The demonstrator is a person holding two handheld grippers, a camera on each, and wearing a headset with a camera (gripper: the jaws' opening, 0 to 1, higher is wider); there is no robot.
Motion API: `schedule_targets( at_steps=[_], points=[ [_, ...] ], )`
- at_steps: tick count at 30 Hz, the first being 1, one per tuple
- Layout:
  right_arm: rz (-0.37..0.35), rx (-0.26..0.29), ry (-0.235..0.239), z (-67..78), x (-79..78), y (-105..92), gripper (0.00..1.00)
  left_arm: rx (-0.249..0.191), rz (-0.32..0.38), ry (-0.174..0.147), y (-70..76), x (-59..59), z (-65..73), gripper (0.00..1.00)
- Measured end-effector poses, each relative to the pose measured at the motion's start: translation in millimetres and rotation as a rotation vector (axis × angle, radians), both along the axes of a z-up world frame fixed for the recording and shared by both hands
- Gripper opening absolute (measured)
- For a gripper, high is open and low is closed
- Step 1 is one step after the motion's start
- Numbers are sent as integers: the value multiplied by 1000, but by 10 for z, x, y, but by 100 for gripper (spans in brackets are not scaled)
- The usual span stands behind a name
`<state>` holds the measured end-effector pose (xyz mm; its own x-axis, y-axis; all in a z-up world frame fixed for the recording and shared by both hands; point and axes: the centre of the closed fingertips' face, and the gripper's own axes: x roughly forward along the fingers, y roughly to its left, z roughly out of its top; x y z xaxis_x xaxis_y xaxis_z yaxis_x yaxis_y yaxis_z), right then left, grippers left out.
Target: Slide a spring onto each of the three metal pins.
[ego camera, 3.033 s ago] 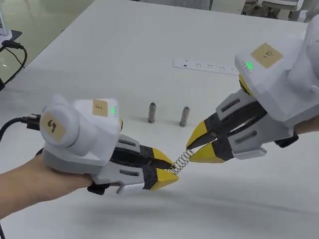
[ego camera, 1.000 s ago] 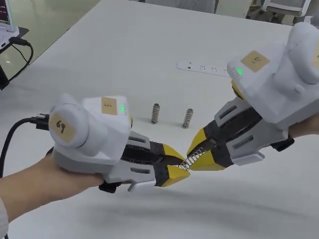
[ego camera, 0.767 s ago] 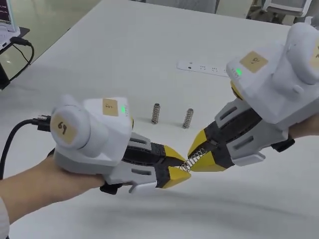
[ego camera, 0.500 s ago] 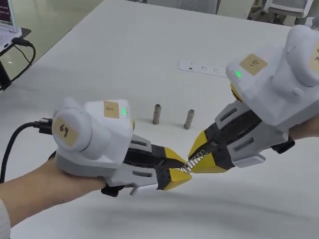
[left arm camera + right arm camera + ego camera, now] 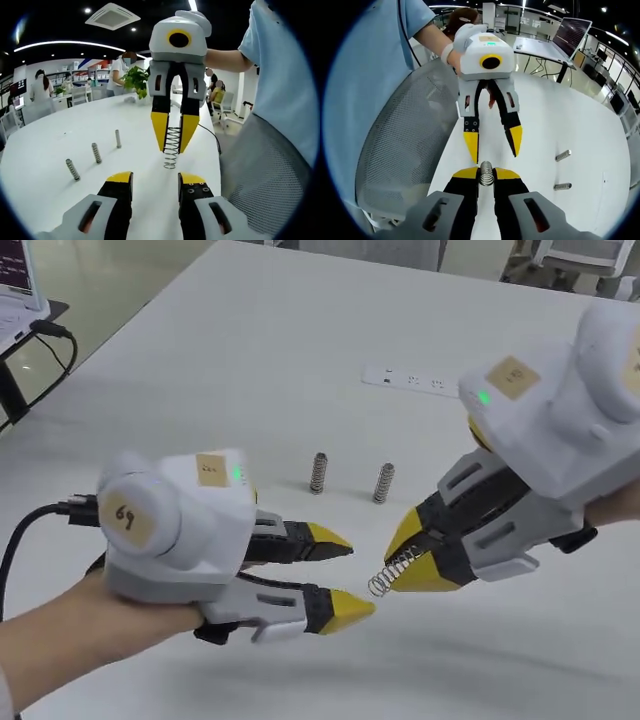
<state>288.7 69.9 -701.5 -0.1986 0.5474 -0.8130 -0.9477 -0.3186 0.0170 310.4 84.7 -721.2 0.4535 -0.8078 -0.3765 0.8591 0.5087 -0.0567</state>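
My right gripper [image 5: 395, 570] is shut on one end of a loose steel spring [image 5: 381, 581], which juts out of its yellow tips above the white table [image 5: 250, 360]. Facing it, my left gripper [image 5: 352, 575] stands open, its jaws well apart and just short of the spring's free end. In the left gripper view the spring [image 5: 171, 148] hangs from the right gripper [image 5: 171, 145] above my own jaws. Two pins that wear springs [image 5: 319, 473] [image 5: 384, 483] stand upright behind the grippers. The left gripper view shows a bare pin [image 5: 118, 138] beside them.
A white power strip [image 5: 412, 380] lies on the table beyond the pins. A black cable [image 5: 30, 525] runs from the left gripper off the left edge. A mesh chair back [image 5: 405, 140] and the person's blue sleeve sit close behind.
The left gripper has opened and let go of the spring, which both grippers held before. The right gripper keeps it and has drawn slightly right.
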Motion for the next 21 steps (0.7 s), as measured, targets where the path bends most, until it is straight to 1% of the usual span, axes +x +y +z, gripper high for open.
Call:
schedule_targets(
  at_steps=[3,5,6,9,10,13,15,17,19,21],
  points=[
    [0,-4,0,-8,-3,-12,8,6,52,16,99,49,-54,47],
    [-1,-7,3,-16,-3,-21,8,4,89,35,171,72,-85,54],
    [-1,-9,2,-20,-1,-25,8,10,112,37,223,95,-102,58],
    [-1,-11,1,-22,5,-31,8,1,151,55,308,126,-119,67],
    [-1,-13,1,-24,9,-35,8,-10,179,70,349,145,-127,69],
    [-4,-18,-1,-38,41,-54,8,-24,224,85,420,188,-139,78],
    [-7,-22,-2,-46,46,-64,8,-21,244,82,462,210,-149,83],
    [-9,-25,0,-52,57,-80,8,-25,246,84,479,214,-152,85],
    [-12,-40,-9,-82,99,-124,8,-33,261,86,501,227,-149,87],
    [-19,-44,-7,-96,130,-150,8,-36,279,84,526,249,-153,92]
  ],
)
